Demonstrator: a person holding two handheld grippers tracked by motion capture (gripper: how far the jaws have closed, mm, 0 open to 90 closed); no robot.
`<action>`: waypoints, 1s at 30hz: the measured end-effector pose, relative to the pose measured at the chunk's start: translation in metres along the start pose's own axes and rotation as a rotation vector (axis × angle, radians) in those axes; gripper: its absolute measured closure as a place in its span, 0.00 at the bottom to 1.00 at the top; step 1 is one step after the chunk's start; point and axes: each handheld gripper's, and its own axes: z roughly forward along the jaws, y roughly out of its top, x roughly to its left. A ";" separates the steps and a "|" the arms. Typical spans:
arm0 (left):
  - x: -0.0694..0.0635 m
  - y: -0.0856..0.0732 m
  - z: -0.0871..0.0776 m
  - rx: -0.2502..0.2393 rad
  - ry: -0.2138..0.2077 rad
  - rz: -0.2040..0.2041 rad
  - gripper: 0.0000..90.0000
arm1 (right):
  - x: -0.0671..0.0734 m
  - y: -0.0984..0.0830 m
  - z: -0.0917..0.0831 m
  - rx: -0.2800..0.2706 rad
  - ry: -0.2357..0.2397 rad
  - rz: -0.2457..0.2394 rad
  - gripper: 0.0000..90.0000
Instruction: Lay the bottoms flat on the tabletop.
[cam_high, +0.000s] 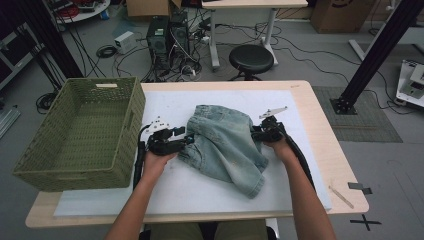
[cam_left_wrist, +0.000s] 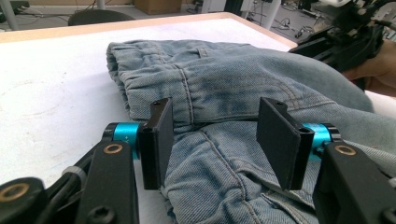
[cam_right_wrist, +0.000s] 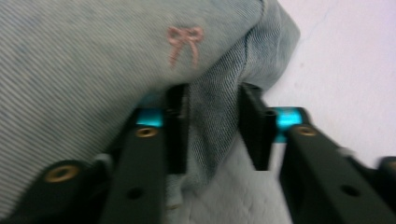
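Denim shorts (cam_high: 225, 145) lay crumpled mid-table on the white mat (cam_high: 200, 187); the left gripper (cam_left_wrist: 215, 135) stood spread around the waistband (pads clear), while the right gripper (cam_right_wrist: 212, 123) straddled a fold, contact unclear

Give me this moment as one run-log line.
item: denim shorts crumpled on white mat | left gripper: open, fabric between fingers | right gripper: around a fold, grip unclear | basket: left of shorts
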 end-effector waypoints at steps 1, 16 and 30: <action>0.000 0.000 0.000 0.001 0.001 0.001 0.52 | 0.003 0.003 0.000 0.001 -0.025 -0.032 0.91; -0.002 -0.004 0.000 0.014 -0.001 -0.004 0.52 | -0.011 -0.004 -0.067 0.103 -0.398 -0.068 0.98; -0.002 -0.016 0.020 0.157 0.033 0.007 0.39 | -0.021 -0.021 -0.074 -0.051 -0.302 0.045 0.69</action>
